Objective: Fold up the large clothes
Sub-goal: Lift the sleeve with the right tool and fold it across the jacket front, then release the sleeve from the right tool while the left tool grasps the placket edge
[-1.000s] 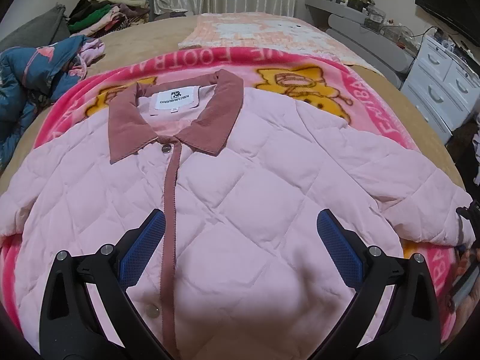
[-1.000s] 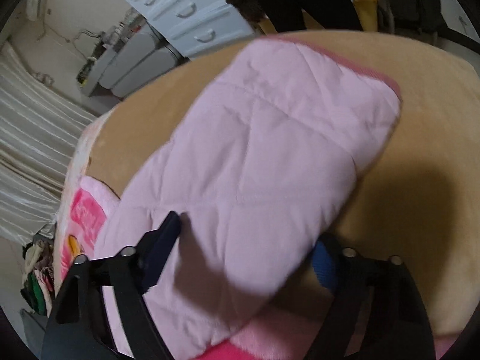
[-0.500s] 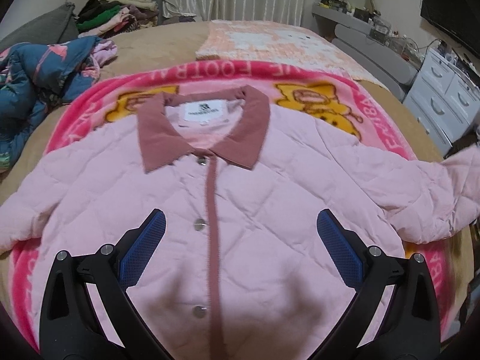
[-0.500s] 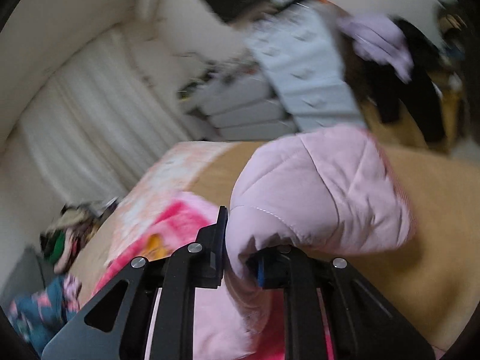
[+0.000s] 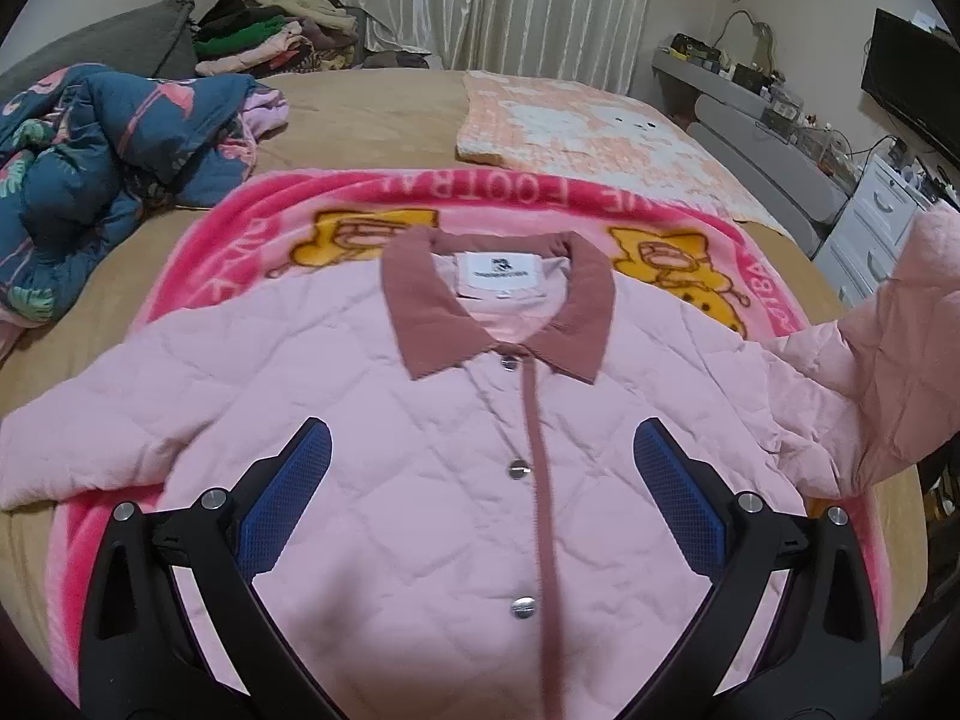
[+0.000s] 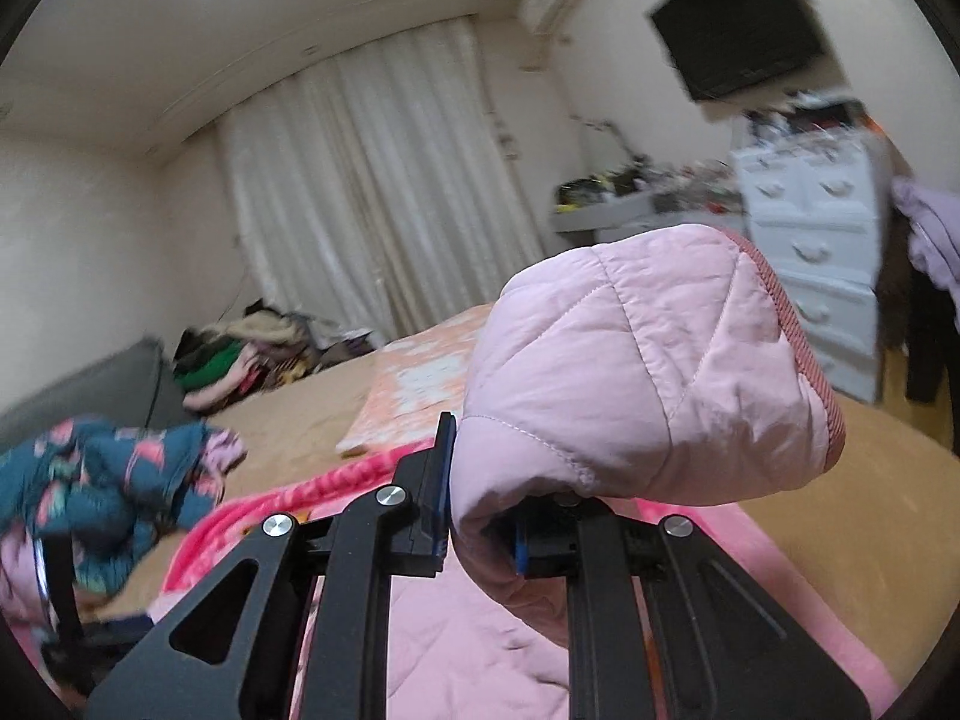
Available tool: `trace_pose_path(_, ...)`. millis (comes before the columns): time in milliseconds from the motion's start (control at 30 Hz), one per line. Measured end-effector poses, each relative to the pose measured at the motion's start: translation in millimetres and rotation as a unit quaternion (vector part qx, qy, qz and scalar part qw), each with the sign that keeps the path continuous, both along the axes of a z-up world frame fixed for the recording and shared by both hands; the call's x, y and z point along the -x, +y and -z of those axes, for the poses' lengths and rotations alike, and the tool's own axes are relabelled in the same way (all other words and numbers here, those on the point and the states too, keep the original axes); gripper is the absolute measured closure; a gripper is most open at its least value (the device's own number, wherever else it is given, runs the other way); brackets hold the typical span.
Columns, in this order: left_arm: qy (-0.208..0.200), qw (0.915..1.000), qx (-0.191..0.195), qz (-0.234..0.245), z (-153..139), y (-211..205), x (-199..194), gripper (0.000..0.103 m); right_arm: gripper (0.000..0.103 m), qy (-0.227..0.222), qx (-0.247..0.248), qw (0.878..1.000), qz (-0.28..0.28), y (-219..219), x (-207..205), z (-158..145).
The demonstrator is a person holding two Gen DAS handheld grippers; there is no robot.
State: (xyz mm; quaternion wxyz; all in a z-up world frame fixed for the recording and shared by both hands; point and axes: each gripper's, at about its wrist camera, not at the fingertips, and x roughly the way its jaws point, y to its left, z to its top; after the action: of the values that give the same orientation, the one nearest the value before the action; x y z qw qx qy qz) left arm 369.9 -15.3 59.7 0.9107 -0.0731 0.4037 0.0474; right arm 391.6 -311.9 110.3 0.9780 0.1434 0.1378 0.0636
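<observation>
- Pink quilted jacket lies face up and buttoned on a pink cartoon blanket spread over the tan bed, directly ahead of and beneath the left gripper.
- Left gripper hangs above the jacket's chest with its blue pads spread wide, one on each side of the button placket, gripping nothing.
- Right gripper is pinched tight on the jacket's sleeve near the cuff; the padded sleeve end bulges up and over the jaws, its ribbed rose trim on the far right side.
- In the left wrist view that same sleeve stands raised off the blanket, off to the right of the left gripper.
- The other sleeve lies flat, out to the left of the left gripper.
- Judged from this, folding has only begun: the body is smoothed flat, and the first sleeve is lifted but not laid across the chest.
- Left to do: bring this sleeve inward, fold the other sleeve, then fold the body up.
- A blue patterned garment is heaped farther off to the left.
</observation>
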Motion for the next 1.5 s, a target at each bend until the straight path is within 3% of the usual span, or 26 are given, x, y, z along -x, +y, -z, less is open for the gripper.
trace_pose_path(100,-0.005,1.0,-0.001,-0.002,-8,18,7,0.008,0.089,0.003,0.04,0.999,-0.028,44,-2,-2)
trace_pose_path(300,-0.01,0.9994,0.019,-0.026,-13,67,20,0.008,0.089,0.011,0.073,0.995,-0.067,110,-9,-7)
trace_pose_path(567,-0.016,0.9976,0.054,-0.04,-6,117,38,0.008,0.089,0.018,0.127,0.988,-0.086,189,-12,-4)
trace_pose_path(833,0.002,0.9947,0.089,-0.052,28,142,52,0.008,0.089,0.061,0.18,0.974,-0.125,244,-19,53)
trace_pose_path(1167,0.019,0.992,0.118,-0.04,68,143,62,0.008,0.087,0.165,0.17,0.956,-0.173,278,-32,130)
trace_pose_path(1200,0.019,0.9922,0.119,-0.034,71,142,63,0.008,0.083,0.176,0.167,0.954,-0.174,278,-32,138)
trace_pose_path(1300,0.025,0.9923,0.119,-0.023,76,139,62,0.008,0.052,0.206,0.134,0.951,-0.187,270,-30,152)
trace_pose_path(1433,0.027,0.9911,0.129,-0.019,78,141,60,0.008,0.037,0.234,0.058,0.953,-0.184,252,-22,155)
trace_pose_path(1500,0.031,0.9904,0.134,-0.017,79,142,60,0.008,0.028,0.245,-0.007,0.956,-0.163,231,-15,155)
